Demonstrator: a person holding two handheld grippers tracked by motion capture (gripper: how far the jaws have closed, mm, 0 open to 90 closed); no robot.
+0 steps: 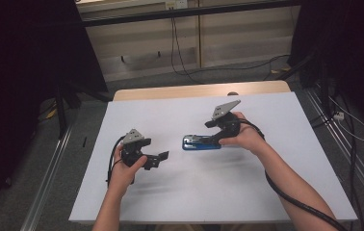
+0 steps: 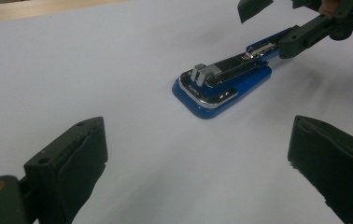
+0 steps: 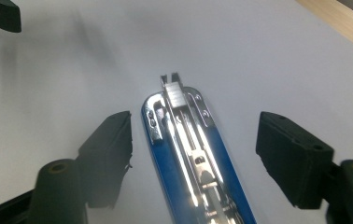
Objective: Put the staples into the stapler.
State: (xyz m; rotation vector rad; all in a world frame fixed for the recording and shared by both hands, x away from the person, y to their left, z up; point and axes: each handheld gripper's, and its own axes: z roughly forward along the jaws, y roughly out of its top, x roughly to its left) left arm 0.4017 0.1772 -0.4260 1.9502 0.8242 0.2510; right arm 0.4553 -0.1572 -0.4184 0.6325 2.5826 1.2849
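Note:
A blue stapler [image 1: 200, 143] with a chrome track on top lies flat near the middle of the white table sheet [image 1: 194, 192]. My right gripper [image 1: 214, 138] hangs over its right end. In the right gripper view the stapler [image 3: 188, 149] runs between the two black pads [image 3: 111, 144], which stand apart from it on both sides, so my right gripper [image 3: 195, 154] is open. My left gripper [image 1: 158, 160] rests to the stapler's left, open and holding nothing. The left gripper view has its jaws [image 2: 198, 154] aimed at the stapler [image 2: 223, 84], with the right gripper [image 2: 275, 23] beyond.
The sheet covers a wooden table whose bare edge [image 1: 170, 91] runs along the far side. Dark stands and cables [image 1: 175, 43] sit on the floor beyond and beside the table. Both forearms come in from the near edge.

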